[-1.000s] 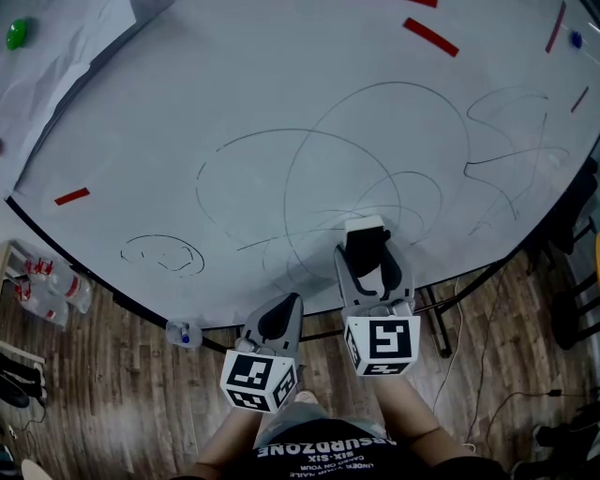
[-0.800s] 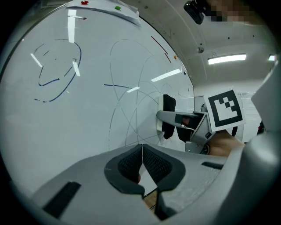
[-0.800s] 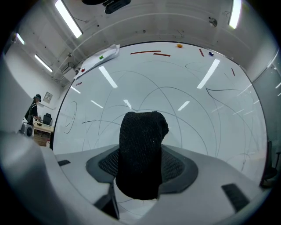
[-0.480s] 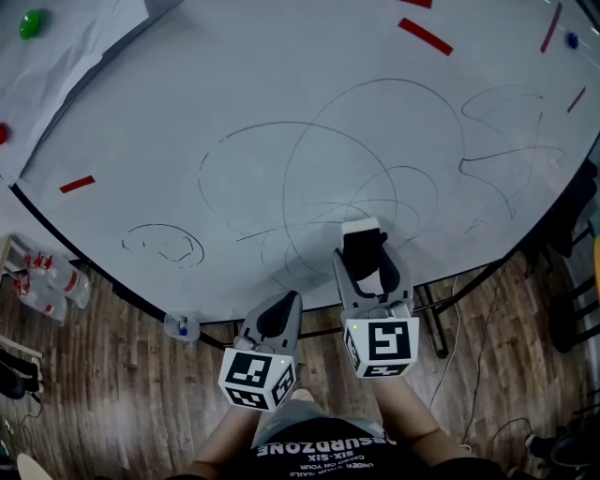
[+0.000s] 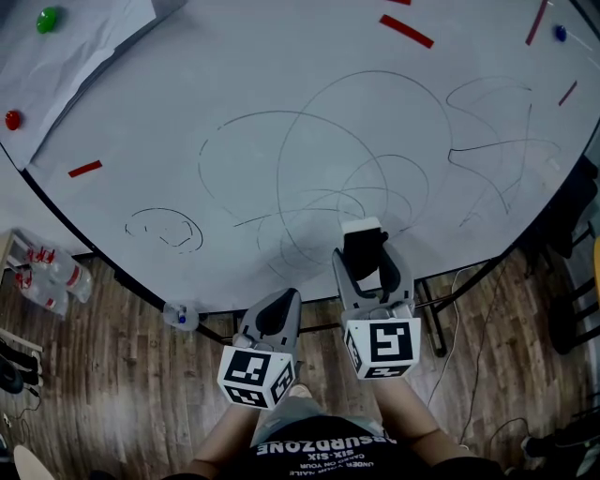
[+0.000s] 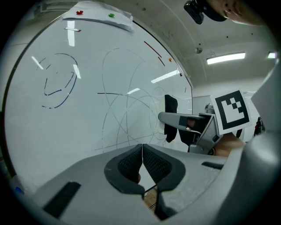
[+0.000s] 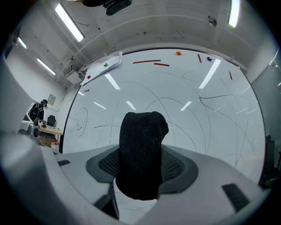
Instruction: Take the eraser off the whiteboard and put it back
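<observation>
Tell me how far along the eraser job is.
Done: the right gripper has the eraser clamped. In hand: it's held at the scribbled whiteboard. Remaining: set it back on the board and release. The left gripper is shut, empty.

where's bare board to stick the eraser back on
Free: the whiteboard between the paper sheet and the top red strip, and the lower left around the doodle. Crowded: the top right corner, with red strips and a blue magnet.
</observation>
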The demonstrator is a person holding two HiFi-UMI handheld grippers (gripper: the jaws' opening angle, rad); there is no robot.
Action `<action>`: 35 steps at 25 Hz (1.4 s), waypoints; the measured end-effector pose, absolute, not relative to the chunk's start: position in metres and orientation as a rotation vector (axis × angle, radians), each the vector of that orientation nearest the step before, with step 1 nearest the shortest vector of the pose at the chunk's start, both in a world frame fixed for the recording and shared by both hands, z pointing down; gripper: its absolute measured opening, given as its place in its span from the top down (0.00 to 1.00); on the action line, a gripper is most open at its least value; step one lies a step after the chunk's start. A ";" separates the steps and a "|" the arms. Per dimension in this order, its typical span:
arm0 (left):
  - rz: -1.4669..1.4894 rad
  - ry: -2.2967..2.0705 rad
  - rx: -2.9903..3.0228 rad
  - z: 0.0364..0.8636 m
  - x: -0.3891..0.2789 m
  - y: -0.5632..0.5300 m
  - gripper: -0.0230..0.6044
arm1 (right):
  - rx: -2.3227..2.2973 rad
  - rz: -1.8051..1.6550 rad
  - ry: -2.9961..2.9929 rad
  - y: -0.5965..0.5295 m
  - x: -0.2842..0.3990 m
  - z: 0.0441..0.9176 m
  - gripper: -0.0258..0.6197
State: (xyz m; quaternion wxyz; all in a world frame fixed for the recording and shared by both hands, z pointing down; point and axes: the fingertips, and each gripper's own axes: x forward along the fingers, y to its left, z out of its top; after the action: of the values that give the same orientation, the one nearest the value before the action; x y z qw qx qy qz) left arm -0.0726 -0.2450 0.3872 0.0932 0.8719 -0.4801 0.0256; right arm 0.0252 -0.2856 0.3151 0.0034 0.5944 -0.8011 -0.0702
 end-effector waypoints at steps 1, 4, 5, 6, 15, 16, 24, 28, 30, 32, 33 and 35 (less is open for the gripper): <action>0.074 -1.429 2.589 0.386 -0.072 -0.243 0.95 | 1.860 -0.219 -2.515 -0.283 0.026 0.315 0.58; 0.071 -1.440 2.598 0.381 -0.068 -0.236 0.95 | 1.855 -0.216 -2.522 -0.275 0.029 0.314 0.58; 0.071 -1.444 2.604 0.380 -0.067 -0.234 0.95 | 1.852 -0.214 -2.524 -0.272 0.030 0.314 0.58; 0.070 -1.448 2.610 0.377 -0.065 -0.232 0.95 | 1.848 -0.212 -2.528 -0.270 0.031 0.315 0.58; 0.061 -1.478 2.623 0.368 -0.052 -0.213 0.95 | 1.810 -0.176 -2.547 -0.246 0.040 0.320 0.58; 0.062 -1.479 2.622 0.368 -0.051 -0.210 0.95 | 1.805 -0.169 -2.550 -0.244 0.041 0.321 0.58; 0.059 -1.490 2.614 0.369 -0.043 -0.195 0.95 | 1.770 -0.122 -2.569 -0.222 0.043 0.330 0.57; 0.059 -1.497 2.608 0.371 -0.040 -0.187 0.95 | 1.751 -0.101 -2.575 -0.211 0.043 0.338 0.57; 0.061 -1.503 2.605 0.372 -0.040 -0.182 0.95 | 1.741 -0.093 -2.579 -0.206 0.042 0.341 0.57; 0.063 -1.511 2.603 0.374 -0.040 -0.178 0.95 | 1.731 -0.084 -2.584 -0.200 0.041 0.345 0.57; 0.065 -1.514 2.602 0.375 -0.040 -0.176 0.95 | 1.726 -0.079 -2.586 -0.198 0.040 0.347 0.57; 0.068 -1.519 2.600 0.377 -0.040 -0.172 0.95 | 1.716 -0.069 -2.591 -0.192 0.040 0.351 0.57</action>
State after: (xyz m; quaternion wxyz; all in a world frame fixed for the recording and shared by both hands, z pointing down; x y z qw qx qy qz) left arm -0.0399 -0.1716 0.3767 0.0648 0.8613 -0.5034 0.0226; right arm 0.0395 -0.1923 0.3513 0.0166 0.5520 -0.8334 -0.0222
